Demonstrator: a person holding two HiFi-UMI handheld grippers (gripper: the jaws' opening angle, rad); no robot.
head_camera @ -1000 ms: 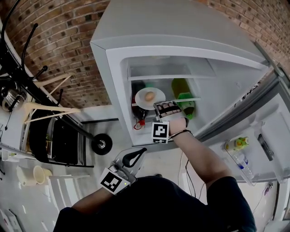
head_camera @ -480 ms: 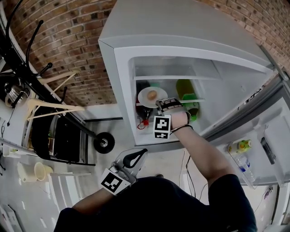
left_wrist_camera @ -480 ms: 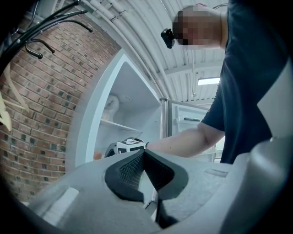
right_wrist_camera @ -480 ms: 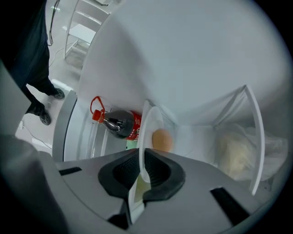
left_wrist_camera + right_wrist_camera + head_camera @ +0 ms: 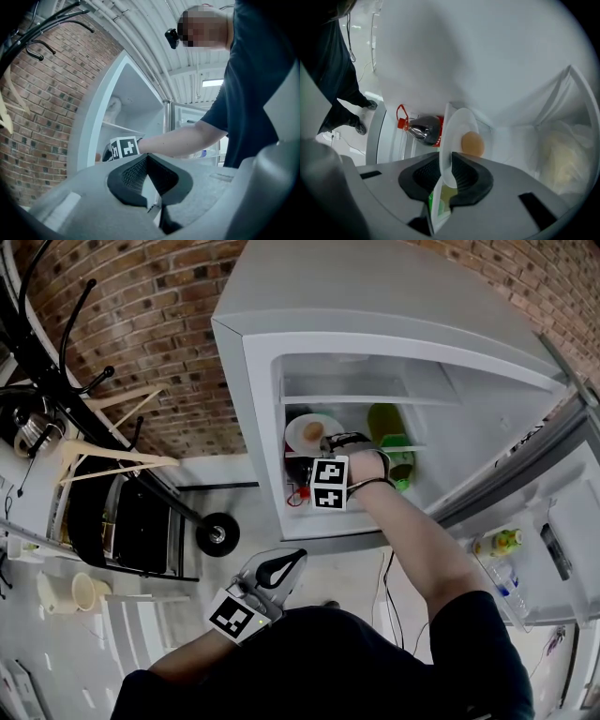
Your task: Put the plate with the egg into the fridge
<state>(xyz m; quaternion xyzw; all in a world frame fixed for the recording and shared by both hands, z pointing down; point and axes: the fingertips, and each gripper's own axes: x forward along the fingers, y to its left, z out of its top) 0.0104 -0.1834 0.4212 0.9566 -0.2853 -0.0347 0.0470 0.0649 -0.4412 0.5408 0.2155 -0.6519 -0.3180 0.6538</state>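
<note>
Plate rim is found between the opening jaws of the right gripper [image 5: 449, 169].
The plate [image 5: 460, 121], with the egg [image 5: 472, 143] on it, is seen inside the fridge [image 5: 375, 352], at its left side, near a dark bottle [image 5: 424, 130]; only its near rim is placed between the narrowly parted pads. The left gripper [image 5: 147, 161] is held closed and empty.

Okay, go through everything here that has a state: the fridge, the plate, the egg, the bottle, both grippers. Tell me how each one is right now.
Fridge door: open wide.
Plate: inside the fridge, rim between the right gripper's jaws.
Egg: whole, lying on the plate.
Dark bottle: in the fridge, red cap on.
Right gripper: jaws opening around the plate's rim.
Left gripper: shut, empty, outside the fridge.
</note>
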